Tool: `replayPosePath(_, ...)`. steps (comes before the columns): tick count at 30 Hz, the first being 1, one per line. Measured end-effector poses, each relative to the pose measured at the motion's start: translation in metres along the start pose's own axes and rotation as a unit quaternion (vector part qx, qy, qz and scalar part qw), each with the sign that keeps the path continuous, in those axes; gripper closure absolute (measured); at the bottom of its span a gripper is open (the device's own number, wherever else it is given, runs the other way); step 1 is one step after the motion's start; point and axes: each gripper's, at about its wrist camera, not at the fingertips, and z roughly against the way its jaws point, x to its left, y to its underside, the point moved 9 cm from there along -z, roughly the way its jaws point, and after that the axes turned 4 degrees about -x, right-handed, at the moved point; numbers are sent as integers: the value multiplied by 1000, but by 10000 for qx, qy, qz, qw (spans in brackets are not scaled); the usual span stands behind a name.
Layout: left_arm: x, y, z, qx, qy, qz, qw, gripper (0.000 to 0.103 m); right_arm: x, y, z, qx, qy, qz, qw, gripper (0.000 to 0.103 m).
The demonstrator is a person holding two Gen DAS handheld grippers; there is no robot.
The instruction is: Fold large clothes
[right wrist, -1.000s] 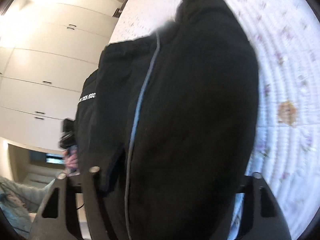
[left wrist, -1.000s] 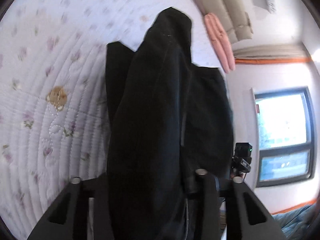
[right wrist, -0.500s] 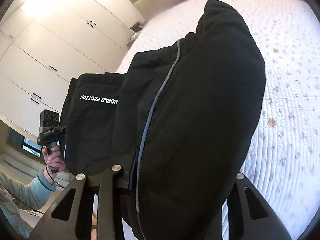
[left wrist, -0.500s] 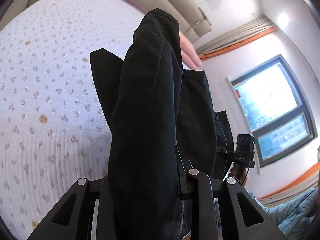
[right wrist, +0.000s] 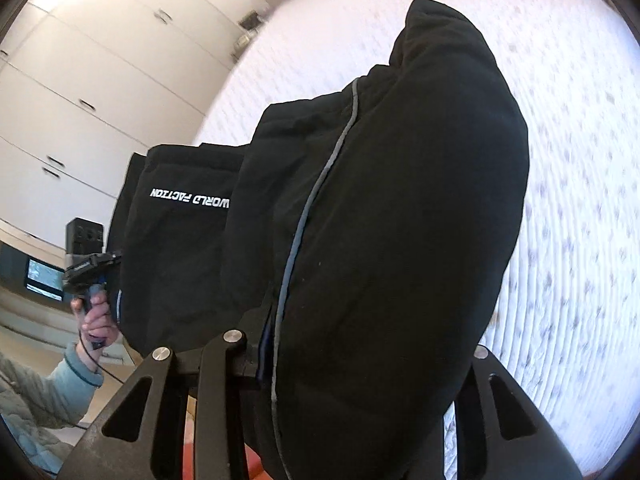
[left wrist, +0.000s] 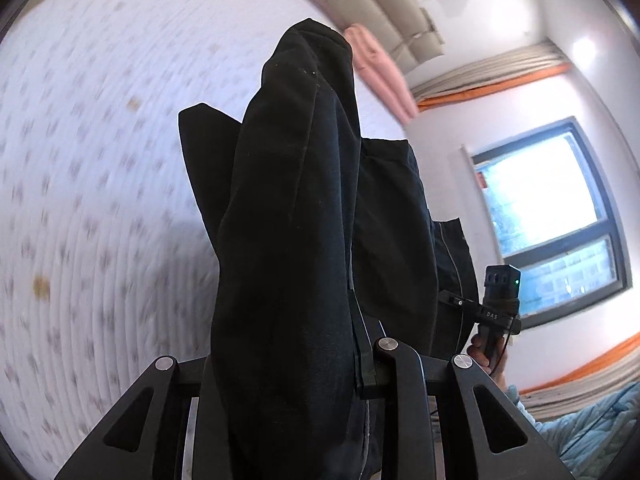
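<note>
1. Black garment (left wrist: 296,240), bulky and padded, hanging in the air and filling the centre of both views, with grey piping and "WORLD FACTION" lettering at centre left of the right wrist view. Held up over the quilted bed (left wrist: 100,200), which spreads across the left of the left wrist view and the right of the right wrist view.
2. For a clean fold, probably best: both top corners level, cloth taut between them, lower edge laid on the bed first, then the rest eased down flat.
3. Left tongs (left wrist: 296,376), bottom centre: clamped on a thick bunch of the garment.
4. Right tongs (right wrist: 340,360), bottom centre: likewise closed on a fat roll of the cloth.
5. Risk, judging by the bulk: doubled layers trapped in the grip, so a lumpy fold unless shaken out.
6. Around: white wardrobe (right wrist: 80,80) upper left, window (left wrist: 552,220) at right, pink bedding (left wrist: 380,72) near the top. Nothing lying on the visible bed under the garment.
</note>
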Motion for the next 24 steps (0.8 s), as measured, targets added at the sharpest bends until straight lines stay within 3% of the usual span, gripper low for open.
replayPosePath(2, 27, 16, -10, 9, -37, 225, 9997, 74, -9, 11, -19, 137, 36, -14, 9999, 62)
replayPosePath(5, 84, 30, -16, -295, -59, 684, 9972, 70, -38, 26, -50, 189, 359, 30, 9992, 54)
replayPosePath(8, 130, 40, -17, -513, 448, 1387, 9880, 65, -73, 32, -64, 36, 24, -587, 9983, 45)
replayPosePath(10, 137, 44, -14, -540, 498, 1434, 9869, 59, -90, 35, -65, -190, -27, -866, 9961, 39)
replayPosePath(11, 137, 44, -10, -546, 300, 1350, 9889, 54, -92, 37, -61, -244, -53, -958, 9951, 39)
replayPosePath(14, 127, 41, 18, -710, -343, 815, 9935, 54, -103, 44, -41, -556, 169, -1225, 9908, 39)
replayPosePath(17, 112, 42, 58, -779, -1253, 151, 9889, 52, -108, 45, -23, -745, 508, -1472, 9850, 37)
replayPosePath(19, 99, 44, 80, -796, -1792, -176, 9804, 52, -113, 53, 0, -857, 1064, -1617, 9773, 36)
replayPosePath(22, 66, 44, 109, -1012, -2687, -765, 9548, 52, -110, 84, 28, -1071, 1602, -1451, 9705, 35)
replayPosePath(24, 48, 43, 122, -1116, -2868, -1046, 9457, 52, -81, 86, 50, -1268, 1632, -1101, 9722, 34)
